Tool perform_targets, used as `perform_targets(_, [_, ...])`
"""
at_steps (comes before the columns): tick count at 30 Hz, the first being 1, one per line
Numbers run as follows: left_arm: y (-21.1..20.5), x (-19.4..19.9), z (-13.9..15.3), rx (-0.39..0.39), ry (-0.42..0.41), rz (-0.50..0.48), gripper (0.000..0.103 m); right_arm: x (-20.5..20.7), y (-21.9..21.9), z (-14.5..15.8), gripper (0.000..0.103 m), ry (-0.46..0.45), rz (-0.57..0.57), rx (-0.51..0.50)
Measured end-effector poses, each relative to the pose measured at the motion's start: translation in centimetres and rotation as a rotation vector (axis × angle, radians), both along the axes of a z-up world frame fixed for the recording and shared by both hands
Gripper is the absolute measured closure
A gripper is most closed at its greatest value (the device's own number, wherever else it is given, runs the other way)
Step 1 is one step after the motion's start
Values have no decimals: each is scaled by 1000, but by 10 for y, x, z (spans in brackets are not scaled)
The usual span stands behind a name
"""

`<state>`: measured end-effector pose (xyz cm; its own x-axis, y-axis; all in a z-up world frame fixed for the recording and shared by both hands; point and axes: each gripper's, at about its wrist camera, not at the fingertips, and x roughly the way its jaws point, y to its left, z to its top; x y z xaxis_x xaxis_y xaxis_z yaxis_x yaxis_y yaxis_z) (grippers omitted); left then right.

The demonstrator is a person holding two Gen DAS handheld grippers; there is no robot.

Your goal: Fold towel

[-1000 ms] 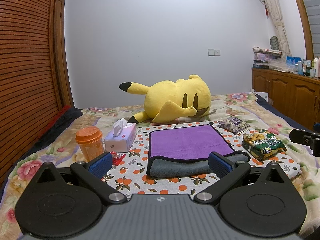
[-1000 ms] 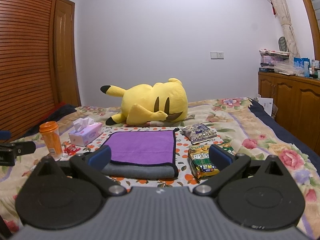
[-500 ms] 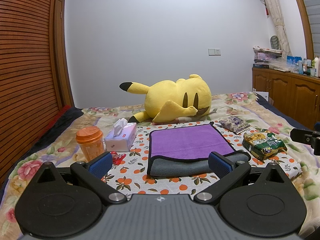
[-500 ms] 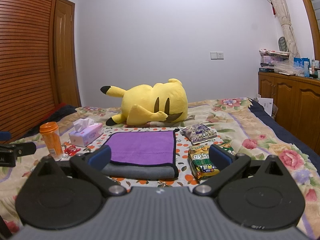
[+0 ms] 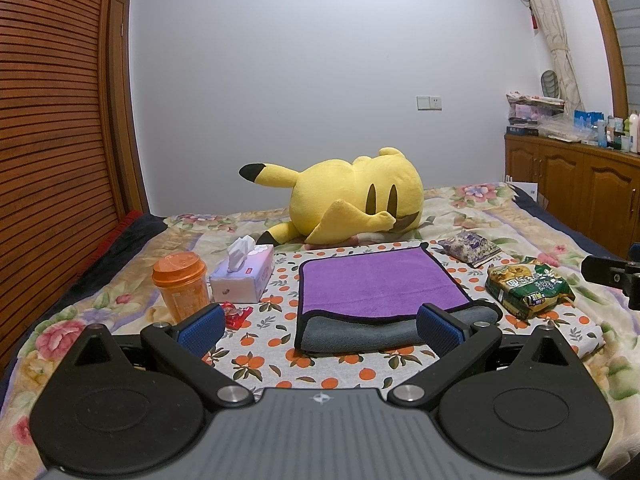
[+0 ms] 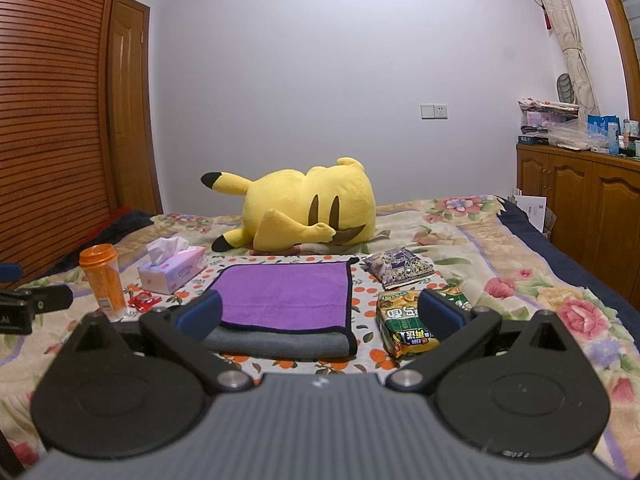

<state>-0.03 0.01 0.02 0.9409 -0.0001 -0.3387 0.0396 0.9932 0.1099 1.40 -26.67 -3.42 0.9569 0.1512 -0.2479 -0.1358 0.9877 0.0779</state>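
The towel [image 5: 376, 284] is purple on top with a grey underside and lies folded on an orange-print cloth [image 5: 276, 360] on the bed; it also shows in the right wrist view [image 6: 286, 296]. Its grey folded edge faces me. My left gripper [image 5: 320, 330] is open and empty, held back from the towel's near edge. My right gripper [image 6: 320, 316] is open and empty, also short of the towel. The right gripper's side shows at the right edge of the left wrist view [image 5: 612, 274].
A yellow plush toy [image 5: 352, 200] lies behind the towel. An orange cup [image 5: 182, 284], a tissue box [image 5: 244, 274] and a red wrapper [image 5: 236, 314] are left of it. A green snack bag [image 5: 528, 286] and a purple packet [image 5: 470, 246] are right. Wooden cabinets [image 5: 580, 188] stand far right.
Both grippers have drifted slightly back and stay open. The towel has not moved.
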Motion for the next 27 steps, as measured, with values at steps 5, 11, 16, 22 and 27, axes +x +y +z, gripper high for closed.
perform_targets(5, [8,-2,-4,3,5,-1,0,-1,0,1,0,1,0,0])
perform_targets(11, [3,1,-7,9,21,1,0,1,3,3,0,10,4,-4])
perform_targets(16, [1,6,-7,12,46,5,0,5,6,0,0,26,10,-12])
perform_targets(22, [0,12,-9,20,72,6,0,13,12,-3,0,44,20,-34])
perform_targets(27, [-2,20,-12,31,95,8,0,18,14,-6,0,55,31,-46])
